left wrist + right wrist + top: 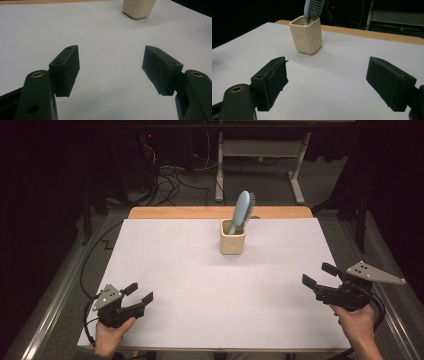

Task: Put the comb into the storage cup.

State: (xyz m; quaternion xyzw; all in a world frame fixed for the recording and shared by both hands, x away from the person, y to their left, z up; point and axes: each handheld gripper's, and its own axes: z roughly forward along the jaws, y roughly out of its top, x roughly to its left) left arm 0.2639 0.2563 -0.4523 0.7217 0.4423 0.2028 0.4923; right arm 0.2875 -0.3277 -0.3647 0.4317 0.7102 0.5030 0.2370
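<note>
A cream square cup [232, 239] stands on the white table top [200, 285] near its far middle. A light blue hairbrush [242, 210] leans in it, bristle head up. The cup's base [138, 8] shows at the top of the left gripper view; the right gripper view has the cup [307, 35] and the brush [313, 8]. My left gripper [140, 292] rests at the near left corner, jaws wide apart with nothing between them [111, 70]. My right gripper [318, 274] hovers at the near right edge, open and empty [327, 80]. Both point toward the cup from well short of it.
A wooden strip [220, 212] borders the table's far edge. Beyond it are a white desk frame [260, 165] and tangled cables [170, 182] on the dark floor. Metal rails run along both sides of the table.
</note>
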